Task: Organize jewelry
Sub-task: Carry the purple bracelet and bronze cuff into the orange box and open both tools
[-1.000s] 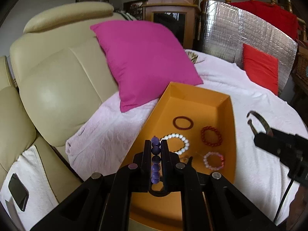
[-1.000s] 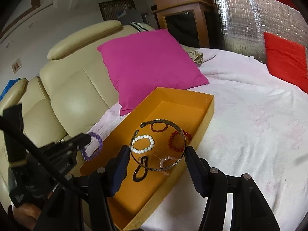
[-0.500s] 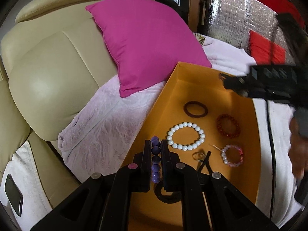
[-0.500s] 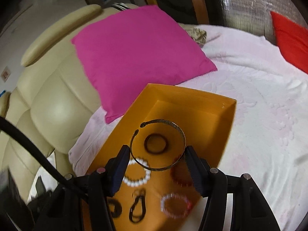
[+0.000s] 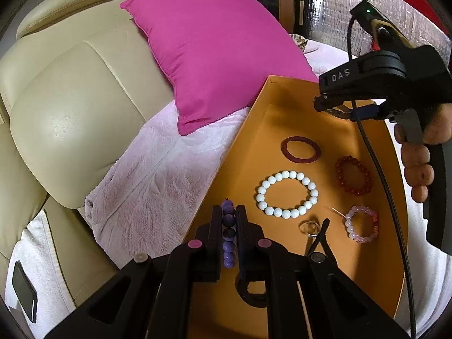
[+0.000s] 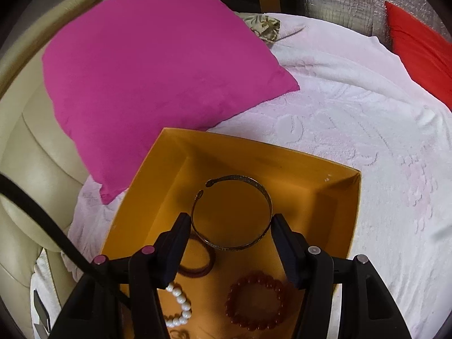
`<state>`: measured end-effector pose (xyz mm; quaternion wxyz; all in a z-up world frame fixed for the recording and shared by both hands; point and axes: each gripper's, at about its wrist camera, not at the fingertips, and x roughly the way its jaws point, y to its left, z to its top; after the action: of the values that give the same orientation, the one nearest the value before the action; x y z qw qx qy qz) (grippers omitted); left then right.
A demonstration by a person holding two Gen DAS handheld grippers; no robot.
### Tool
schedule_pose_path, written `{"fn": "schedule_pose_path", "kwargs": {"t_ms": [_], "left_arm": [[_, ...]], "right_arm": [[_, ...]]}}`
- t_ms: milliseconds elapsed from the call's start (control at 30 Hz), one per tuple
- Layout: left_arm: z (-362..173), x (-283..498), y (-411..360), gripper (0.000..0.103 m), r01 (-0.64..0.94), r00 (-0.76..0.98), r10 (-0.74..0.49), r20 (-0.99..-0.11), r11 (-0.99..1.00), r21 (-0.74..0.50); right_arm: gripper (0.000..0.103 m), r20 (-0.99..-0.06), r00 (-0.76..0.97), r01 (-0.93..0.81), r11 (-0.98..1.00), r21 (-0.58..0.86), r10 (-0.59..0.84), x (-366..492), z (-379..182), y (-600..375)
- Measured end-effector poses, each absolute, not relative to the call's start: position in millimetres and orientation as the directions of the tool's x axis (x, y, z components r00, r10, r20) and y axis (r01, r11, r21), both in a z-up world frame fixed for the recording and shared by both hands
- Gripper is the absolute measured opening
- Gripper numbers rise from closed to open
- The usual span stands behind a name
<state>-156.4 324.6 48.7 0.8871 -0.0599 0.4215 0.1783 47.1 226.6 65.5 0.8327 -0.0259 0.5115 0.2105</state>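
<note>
An orange tray [image 5: 389,291] [image 6: 330,180] lies on the pink-white bedspread. In it lie a white bead bracelet [image 5: 287,193], a dark red bangle [image 5: 301,149], a red bead bracelet [image 5: 353,175] [image 6: 255,301], a pink bead bracelet [image 5: 361,224], a small clear ring [image 5: 309,227] and a black clip [image 5: 320,238]. My left gripper [image 5: 228,212] is shut on a purple bead bracelet [image 5: 228,236] above the tray's near left edge. My right gripper [image 6: 230,220] is shut on a metal cuff bangle [image 6: 231,212] and holds it over the tray's far end; it also shows in the left wrist view [image 5: 367,84].
A magenta pillow [image 5: 220,48] [image 6: 152,65] leans against the cream sofa back [image 5: 73,107] just beyond the tray. A red cushion [image 6: 421,53] lies at the far right. A phone [image 5: 24,291] lies on a white towel at the lower left.
My right gripper has carried the metal bangle forward over the tray's far end. My left gripper has come closer over the tray's near edge, still holding the purple bracelet.
</note>
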Motion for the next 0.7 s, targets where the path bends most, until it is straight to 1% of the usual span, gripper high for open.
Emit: {"fn": "schedule_pose_path", "kwargs": {"t_ms": [233, 333, 367, 400, 533, 600, 667, 700], "left_arm": [[44, -154, 323, 0.01, -0.37, 0.566, 0.277, -0.777, 0.927, 0.061], [44, -154, 322, 0.016, -0.369, 0.564, 0.281, -0.777, 0.927, 0.067], [45, -154, 322, 0.024, -0.369, 0.563, 0.283, -0.777, 0.927, 0.07], [45, -154, 321, 0.035, -0.37, 0.564, 0.287, -0.774, 0.926, 0.074], [52, -158, 316, 0.049, -0.368, 0.585, 0.302, -0.753, 0.926, 0.085], [57, -161, 314, 0.059, -0.369, 0.597, 0.311, -0.74, 0.925, 0.091], [63, -164, 311, 0.063, -0.372, 0.607, 0.324, -0.725, 0.923, 0.101], [67, -166, 309, 0.069, -0.378, 0.61, 0.336, -0.718, 0.919, 0.109]], "right_arm": [[0.063, -0.887, 0.372, -0.328, 0.933, 0.151, 0.275, 63, 52, 229], [0.063, -0.89, 0.367, -0.316, 0.936, 0.153, 0.269, 65, 51, 227], [0.063, -0.888, 0.369, -0.321, 0.934, 0.156, 0.275, 65, 52, 226], [0.063, -0.886, 0.371, -0.324, 0.933, 0.156, 0.277, 64, 53, 226], [0.063, -0.867, 0.392, -0.33, 0.927, 0.178, 0.307, 57, 60, 218], [0.063, -0.859, 0.398, -0.329, 0.924, 0.194, 0.323, 52, 65, 212], [0.063, -0.845, 0.405, -0.342, 0.915, 0.214, 0.349, 45, 71, 207], [0.063, -0.839, 0.41, -0.352, 0.911, 0.215, 0.357, 39, 75, 204]]}}
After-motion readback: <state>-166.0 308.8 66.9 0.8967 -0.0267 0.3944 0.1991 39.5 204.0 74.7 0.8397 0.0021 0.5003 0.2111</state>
